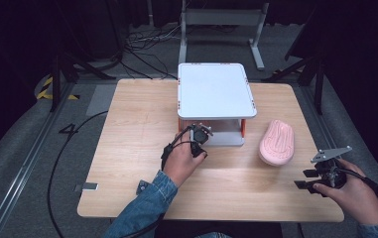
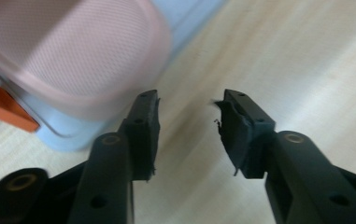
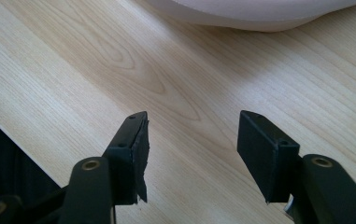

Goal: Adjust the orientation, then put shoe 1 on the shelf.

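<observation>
While both grippers are sitting with jaws apart and empty, a pink slipper (image 1: 277,142) is lying on the wooden table (image 1: 127,148).

The left gripper (image 1: 202,133) is pointing at the low front of a white two-tier shelf (image 1: 215,89); the right gripper (image 1: 309,179) is hovering near the table's right front corner, close to the slipper beside the shelf.

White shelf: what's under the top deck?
Under the white shelf's top deck, the left gripper view shows a pink item on the pale lower tray beside an orange post. From the high view the deck covers most of that tier, so the rest is hidden.
</observation>
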The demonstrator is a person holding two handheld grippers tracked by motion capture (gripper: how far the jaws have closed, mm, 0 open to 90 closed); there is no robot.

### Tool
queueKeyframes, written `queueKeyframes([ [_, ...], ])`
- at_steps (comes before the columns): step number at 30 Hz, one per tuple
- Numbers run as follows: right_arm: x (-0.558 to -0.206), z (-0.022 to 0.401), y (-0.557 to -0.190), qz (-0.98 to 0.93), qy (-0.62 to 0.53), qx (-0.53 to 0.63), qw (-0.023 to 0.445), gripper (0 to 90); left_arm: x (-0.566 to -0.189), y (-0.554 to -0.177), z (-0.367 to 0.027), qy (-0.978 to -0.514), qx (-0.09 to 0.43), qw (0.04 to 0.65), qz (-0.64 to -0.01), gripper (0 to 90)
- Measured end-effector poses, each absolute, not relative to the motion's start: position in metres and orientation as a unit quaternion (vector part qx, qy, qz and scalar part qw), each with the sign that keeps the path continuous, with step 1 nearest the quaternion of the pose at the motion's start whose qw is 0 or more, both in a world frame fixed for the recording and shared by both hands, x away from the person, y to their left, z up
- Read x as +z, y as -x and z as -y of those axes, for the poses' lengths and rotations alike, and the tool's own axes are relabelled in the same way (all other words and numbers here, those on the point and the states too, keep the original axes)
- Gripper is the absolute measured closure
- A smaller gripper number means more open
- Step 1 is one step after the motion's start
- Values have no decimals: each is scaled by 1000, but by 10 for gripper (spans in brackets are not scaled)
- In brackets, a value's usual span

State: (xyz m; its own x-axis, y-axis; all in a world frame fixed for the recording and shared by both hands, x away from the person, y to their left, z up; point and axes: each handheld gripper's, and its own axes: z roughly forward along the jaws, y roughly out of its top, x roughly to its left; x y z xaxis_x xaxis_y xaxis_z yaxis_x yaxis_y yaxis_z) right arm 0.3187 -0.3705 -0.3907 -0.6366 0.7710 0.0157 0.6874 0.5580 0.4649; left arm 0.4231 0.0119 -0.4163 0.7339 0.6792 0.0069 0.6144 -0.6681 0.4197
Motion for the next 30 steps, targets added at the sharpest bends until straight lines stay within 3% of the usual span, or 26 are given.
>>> queueKeyframes([
  [6,-387,371,-322,-875,-416,225,100,455,-394,-401,-34,-909,48,216,-352,472],
  [21,-362,373,-343,-863,-417,262,115,492,-367,-381,-106,-891,70,229,-385,289],
  [30,-349,363,-380,-868,-405,261,116,554,-371,-382,-137,-878,66,229,-415,261],
])
